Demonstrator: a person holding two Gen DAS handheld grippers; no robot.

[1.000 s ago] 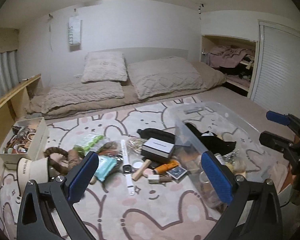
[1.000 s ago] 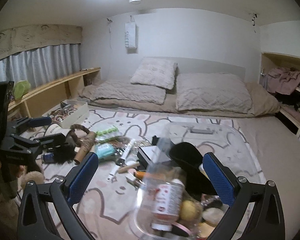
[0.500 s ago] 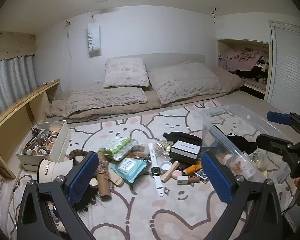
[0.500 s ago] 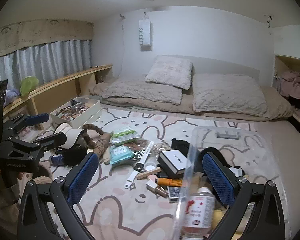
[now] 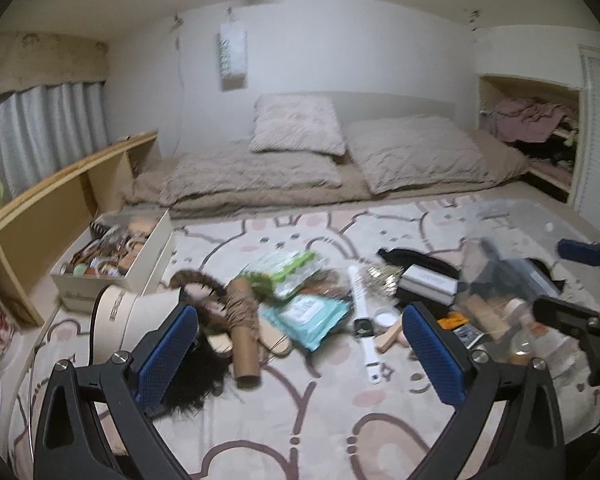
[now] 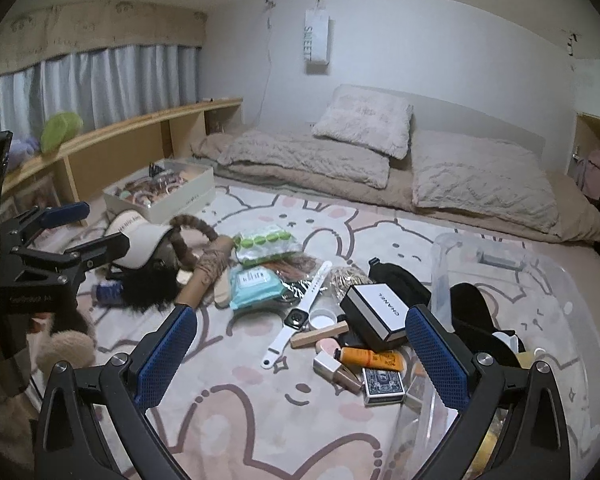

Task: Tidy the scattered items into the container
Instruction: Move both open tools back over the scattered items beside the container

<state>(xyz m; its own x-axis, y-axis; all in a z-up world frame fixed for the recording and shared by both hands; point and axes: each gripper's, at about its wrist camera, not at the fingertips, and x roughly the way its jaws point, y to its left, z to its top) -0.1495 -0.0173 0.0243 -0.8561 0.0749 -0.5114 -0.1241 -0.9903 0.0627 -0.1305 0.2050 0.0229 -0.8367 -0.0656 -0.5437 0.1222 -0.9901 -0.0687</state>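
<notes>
Hovering over the clutter, each hand-held gripper (image 5: 300, 354) (image 6: 302, 356) gapes wide, holding nothing.

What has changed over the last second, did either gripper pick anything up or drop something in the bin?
Neither took hold of anything. Both grippers swung left, away from the clear bin toward the scattered pile: the left gripper now faces the cardboard tube, the right gripper the watch and black-and-white box. Both stayed open and empty; the items on the blanket have not moved.
</notes>
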